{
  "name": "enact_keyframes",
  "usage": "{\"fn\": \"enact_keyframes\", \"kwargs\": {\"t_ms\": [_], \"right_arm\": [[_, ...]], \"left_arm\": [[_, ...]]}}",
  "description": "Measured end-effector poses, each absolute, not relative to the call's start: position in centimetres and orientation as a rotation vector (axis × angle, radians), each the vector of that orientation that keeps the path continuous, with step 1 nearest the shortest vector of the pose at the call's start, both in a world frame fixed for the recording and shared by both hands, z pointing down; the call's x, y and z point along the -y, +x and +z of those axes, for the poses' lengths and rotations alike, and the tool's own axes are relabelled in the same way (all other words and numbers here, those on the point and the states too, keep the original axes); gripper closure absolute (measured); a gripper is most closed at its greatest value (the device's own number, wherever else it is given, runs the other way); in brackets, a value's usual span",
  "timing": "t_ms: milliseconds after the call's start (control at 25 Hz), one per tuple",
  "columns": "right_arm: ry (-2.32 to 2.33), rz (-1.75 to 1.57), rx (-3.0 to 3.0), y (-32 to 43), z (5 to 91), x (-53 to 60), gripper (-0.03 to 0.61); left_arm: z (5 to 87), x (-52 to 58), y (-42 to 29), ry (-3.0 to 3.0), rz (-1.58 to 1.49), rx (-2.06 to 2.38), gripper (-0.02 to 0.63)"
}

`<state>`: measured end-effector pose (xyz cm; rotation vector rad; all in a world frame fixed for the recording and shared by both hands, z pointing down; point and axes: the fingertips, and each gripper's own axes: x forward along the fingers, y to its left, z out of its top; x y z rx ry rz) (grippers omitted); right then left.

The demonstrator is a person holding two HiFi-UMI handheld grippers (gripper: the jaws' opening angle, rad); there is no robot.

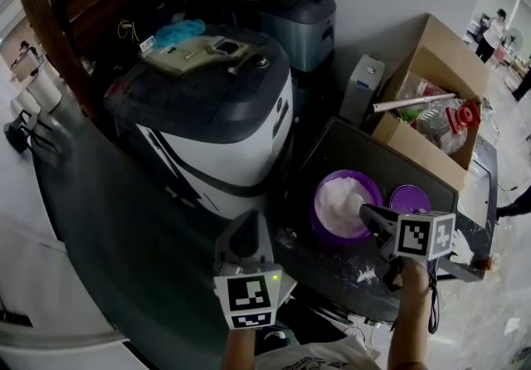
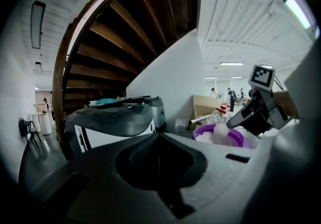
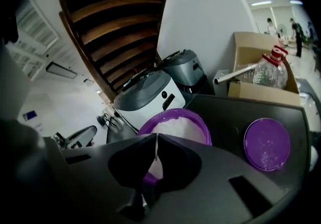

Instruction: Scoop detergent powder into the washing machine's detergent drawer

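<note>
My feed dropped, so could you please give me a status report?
Left gripper shut, empty. Right gripper shut on scoop, over powder tub. Washing machine beside tub, nothing between.

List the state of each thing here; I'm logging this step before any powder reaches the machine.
Washing machine: lid shut, clutter on top.
Purple tub: open, white powder inside.
Purple lid: off, lying flat beside the tub.
Right gripper: shut on the scoop, at the tub.
Left gripper: shut, empty.
Cardboard box: open at the top.
</note>
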<state>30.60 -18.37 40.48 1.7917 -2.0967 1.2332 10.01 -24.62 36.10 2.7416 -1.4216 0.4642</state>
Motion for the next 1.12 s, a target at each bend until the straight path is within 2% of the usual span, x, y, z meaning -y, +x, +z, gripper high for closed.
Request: {"fn": "enact_keyframes", "kwargs": {"t_ms": [600,1120], "right_arm": [[1.993,1.775,2.377,29.3,38.8,17.4,0.557],[1.752,2.158,2.759,24.6,36.9,17.6,0.557]], "left_arm": [[34.8,23.3,9.1,2.762,0.432,1.445,0.612],[34.6,22.1,8.7,2.763,0.422,1.451,0.612]]}}
